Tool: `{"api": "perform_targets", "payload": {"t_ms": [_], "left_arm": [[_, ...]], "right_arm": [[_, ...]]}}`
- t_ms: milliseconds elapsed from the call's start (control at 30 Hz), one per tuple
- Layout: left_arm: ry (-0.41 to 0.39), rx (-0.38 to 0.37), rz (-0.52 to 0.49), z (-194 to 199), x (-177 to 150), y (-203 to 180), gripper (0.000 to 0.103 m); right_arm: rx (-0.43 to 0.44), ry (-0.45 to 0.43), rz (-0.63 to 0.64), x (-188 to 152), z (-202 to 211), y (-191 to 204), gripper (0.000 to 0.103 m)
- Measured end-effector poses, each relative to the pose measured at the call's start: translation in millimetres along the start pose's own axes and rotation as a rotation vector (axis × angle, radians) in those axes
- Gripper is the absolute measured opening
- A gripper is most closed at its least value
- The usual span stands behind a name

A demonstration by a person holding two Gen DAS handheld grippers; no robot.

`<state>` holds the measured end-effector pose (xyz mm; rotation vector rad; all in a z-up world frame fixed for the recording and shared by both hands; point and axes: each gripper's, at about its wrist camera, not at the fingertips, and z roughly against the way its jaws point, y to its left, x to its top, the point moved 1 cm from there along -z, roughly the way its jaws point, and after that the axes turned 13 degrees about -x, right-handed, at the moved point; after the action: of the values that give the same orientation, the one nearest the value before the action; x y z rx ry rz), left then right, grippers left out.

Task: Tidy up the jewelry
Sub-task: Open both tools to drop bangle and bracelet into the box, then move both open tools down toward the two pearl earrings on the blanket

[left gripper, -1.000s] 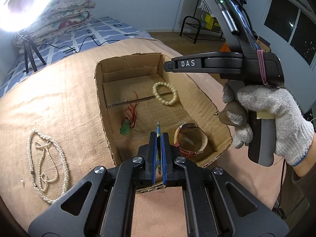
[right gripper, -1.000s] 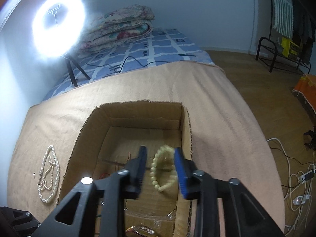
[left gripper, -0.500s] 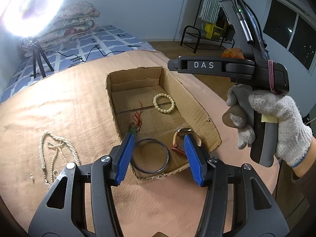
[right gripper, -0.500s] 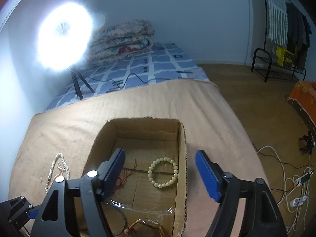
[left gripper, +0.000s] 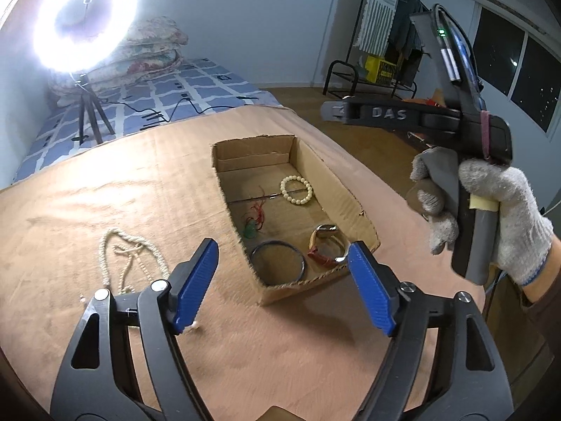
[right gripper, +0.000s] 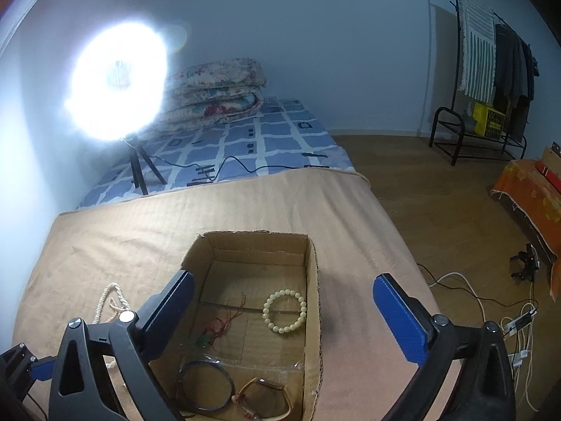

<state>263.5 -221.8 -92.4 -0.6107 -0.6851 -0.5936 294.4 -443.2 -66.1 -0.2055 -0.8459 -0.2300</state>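
Setting: a bedroom in a home. Indicators — a bed with a blue-and-white checked sheet, a stack of folded floral quilts against the wall, a black metal clothes rack hung with garments, wood-plank flooring. A lit ring light on a tripod stands on the bed — a filming setup.

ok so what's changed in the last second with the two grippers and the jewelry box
The left gripper let go of the dark bangle, which now lies in the cardboard box; its jaws are opening, nothing between them, and it has pulled up and back. The right gripper rose off the bead bracelet, jaws opening, empty. Unchanged: the pearl necklace on the cloth, the watch and red-corded pendant in the box.
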Motion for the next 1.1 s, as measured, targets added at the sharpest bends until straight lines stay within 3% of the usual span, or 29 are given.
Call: {"api": "perform_targets", "payload": {"t_ms": [333, 633, 800, 967, 1100], "left_arm": [[-0.041, 0.044, 0.041, 53.2, -26.0, 43.1, 0.079], [-0.053, 0.145, 0.155, 98.5, -59.5, 119.2, 0.079], [-0.067, 0.184, 0.210, 113.2, -71.1, 155.1, 0.078], [-0.063, 0.202, 0.258, 115.9, -80.7, 184.2, 0.062], [-0.045, 0.192, 0.281, 108.4, -88.1, 199.4, 0.049]], "right_arm": [[0.089, -0.084, 0.018, -16.1, 49.5, 13.5, 0.103], [0.198, -0.158, 0.097, -49.2, 93.0, 43.5, 0.103], [0.263, -0.155, 0.177, -70.7, 106.9, 68.4, 0.102], [0.327, -0.122, 0.289, -97.5, 107.0, 98.9, 0.086], [0.353, -0.071, 0.325, -118.9, 99.7, 117.0, 0.080]]}}
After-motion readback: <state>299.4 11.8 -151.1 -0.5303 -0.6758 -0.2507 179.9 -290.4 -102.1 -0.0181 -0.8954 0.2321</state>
